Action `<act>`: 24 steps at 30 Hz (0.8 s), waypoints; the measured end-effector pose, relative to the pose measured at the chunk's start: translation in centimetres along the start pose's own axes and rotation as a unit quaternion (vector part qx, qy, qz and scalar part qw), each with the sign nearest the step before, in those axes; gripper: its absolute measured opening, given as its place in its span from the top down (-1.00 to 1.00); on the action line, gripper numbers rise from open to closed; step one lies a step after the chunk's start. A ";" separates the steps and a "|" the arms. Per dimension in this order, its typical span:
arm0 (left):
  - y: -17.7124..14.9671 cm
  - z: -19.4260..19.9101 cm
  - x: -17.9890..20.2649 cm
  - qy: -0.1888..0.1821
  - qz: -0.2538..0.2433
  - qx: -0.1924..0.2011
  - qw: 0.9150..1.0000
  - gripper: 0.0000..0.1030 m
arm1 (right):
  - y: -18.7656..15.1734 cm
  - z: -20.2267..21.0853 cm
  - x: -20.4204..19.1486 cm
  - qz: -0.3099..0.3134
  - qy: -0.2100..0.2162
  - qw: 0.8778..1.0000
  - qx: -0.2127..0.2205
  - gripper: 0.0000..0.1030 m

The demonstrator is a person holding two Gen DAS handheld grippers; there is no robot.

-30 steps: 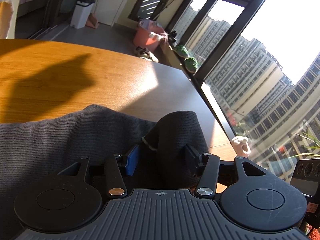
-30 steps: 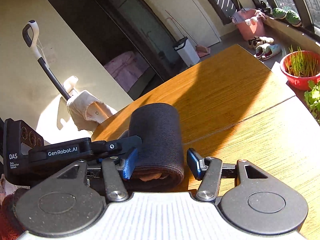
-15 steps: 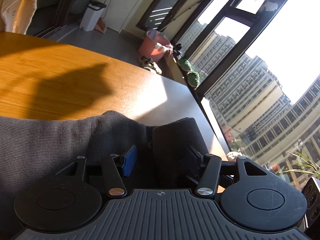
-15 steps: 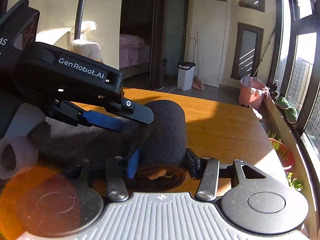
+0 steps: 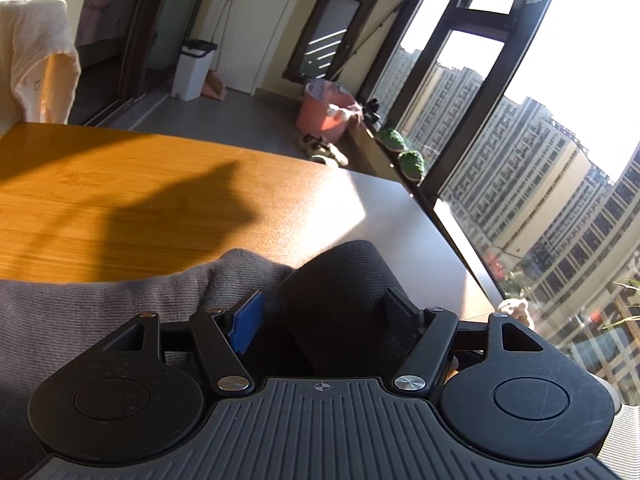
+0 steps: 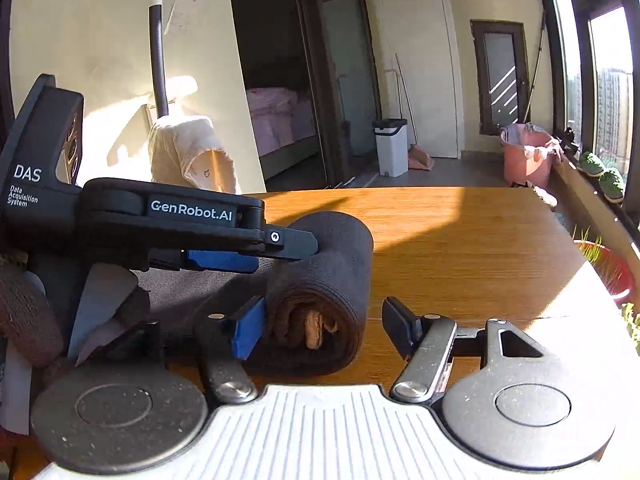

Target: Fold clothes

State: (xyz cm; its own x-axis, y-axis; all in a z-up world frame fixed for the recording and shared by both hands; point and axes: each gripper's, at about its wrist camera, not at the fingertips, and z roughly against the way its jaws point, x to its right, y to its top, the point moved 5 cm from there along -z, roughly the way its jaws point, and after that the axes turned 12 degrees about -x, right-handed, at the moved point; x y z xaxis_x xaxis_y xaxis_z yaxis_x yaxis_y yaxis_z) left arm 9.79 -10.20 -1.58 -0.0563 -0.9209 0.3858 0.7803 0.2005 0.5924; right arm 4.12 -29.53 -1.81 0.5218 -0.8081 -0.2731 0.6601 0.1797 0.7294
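Plainly, a rolled dark garment (image 6: 320, 280) lies on the wooden worktop (image 6: 460, 248). Both the right gripper (image 6: 324, 320) and the left gripper (image 5: 326, 312) straddle it, jaws opening, pads off the cloth. At ten o'clock, the left gripper's body reads "GenRobot.AI" and "DAS Data Acquisition System".

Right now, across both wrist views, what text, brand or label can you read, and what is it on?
"GenRobot.AI": white lettering on the arm of the left gripper, seen from the right wrist view.
"DAS": on the black camera housing behind that arm.
"Data Acquisition System": small print under "DAS", same housing.
Cream cloth by the wall: a small mark, too small to read.
Left wrist view: no readable text.
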 end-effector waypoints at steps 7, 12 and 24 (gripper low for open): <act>-0.1 0.3 -1.9 -0.006 0.020 -0.002 1.000 -0.58 | -0.5 -1.3 0.5 -0.033 0.026 0.999 -0.009 0.11; 0.0 -0.2 -2.9 -0.029 0.043 -0.001 0.999 -0.64 | -0.4 -0.3 -1.3 0.061 -0.064 0.996 0.005 0.24; 2.6 1.0 0.5 -0.056 0.021 0.026 0.998 -0.57 | -1.9 -1.5 -4.8 0.297 -0.229 0.927 0.010 0.23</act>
State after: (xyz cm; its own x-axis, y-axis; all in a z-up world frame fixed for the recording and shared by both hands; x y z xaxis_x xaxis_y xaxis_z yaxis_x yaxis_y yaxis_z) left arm 11.17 -9.76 0.83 -0.0955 -0.8687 0.4860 0.7500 0.2582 0.6089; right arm 1.17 -25.13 -2.76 0.5029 -0.7241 0.4719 0.3179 0.6627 0.6781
